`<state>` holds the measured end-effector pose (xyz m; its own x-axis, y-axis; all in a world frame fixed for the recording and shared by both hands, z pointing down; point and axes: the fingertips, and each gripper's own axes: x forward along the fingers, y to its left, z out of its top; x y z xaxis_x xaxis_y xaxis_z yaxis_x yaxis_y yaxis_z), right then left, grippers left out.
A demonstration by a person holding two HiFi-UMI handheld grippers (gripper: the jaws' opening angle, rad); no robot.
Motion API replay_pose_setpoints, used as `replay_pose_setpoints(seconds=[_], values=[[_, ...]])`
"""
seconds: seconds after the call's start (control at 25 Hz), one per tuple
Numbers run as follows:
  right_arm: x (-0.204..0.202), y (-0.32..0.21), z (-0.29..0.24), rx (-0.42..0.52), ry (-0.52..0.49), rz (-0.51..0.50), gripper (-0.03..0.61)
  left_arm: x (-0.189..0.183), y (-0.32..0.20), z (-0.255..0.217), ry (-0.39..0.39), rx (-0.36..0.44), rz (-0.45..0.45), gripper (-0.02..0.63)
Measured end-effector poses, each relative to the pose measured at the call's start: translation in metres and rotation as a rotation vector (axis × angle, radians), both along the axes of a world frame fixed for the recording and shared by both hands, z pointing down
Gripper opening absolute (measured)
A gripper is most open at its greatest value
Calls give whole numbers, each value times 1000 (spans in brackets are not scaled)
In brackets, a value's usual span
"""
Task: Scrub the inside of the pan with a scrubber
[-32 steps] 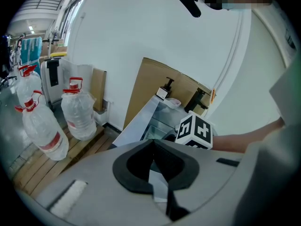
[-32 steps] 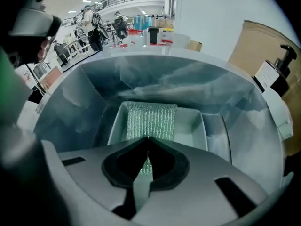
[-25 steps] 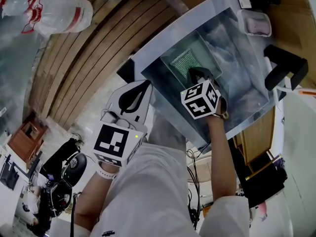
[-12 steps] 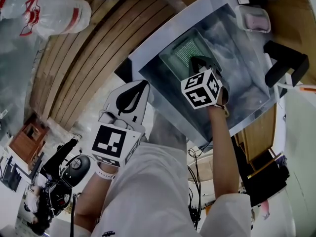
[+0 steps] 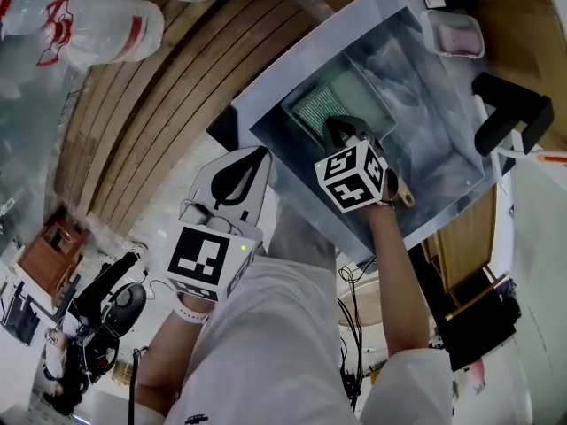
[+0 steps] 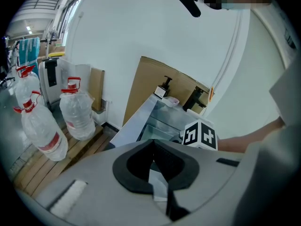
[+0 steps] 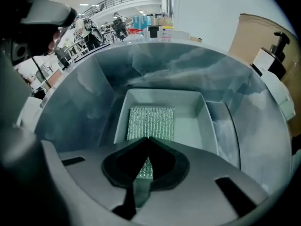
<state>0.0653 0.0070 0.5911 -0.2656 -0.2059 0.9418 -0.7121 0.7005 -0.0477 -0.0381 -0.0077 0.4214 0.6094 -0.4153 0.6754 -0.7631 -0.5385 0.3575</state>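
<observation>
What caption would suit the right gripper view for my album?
Right gripper, shut on a green scrubber, holds it inside the pan in the sink.

White wall (image 6: 141, 27), wooden slats (image 5: 168, 96), cardboard panel (image 6: 150, 84)

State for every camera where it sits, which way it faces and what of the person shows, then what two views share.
Head view: on the head, steeply down at the sink; left gripper, right gripper, both arms and white top show.
Left gripper view: on the left gripper, outside the sink, facing it; the right forearm shows.
Right gripper view: on the right gripper, inside the sink, facing pan and scrubber; the head shows upper left.
Shared: head and right gripper views both show the scrubber in the pan.
</observation>
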Motion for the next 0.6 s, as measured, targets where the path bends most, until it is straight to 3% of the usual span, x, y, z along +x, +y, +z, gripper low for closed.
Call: replay_pose_setpoints(seconds=[0.36, 0.6], values=[[28, 34, 1, -44, 68, -74, 9, -5, -3, -1, -2, 6, -10, 5], [22, 33, -8, -84, 28, -15, 9, -4, -4, -14, 2, 29, -6, 5]])
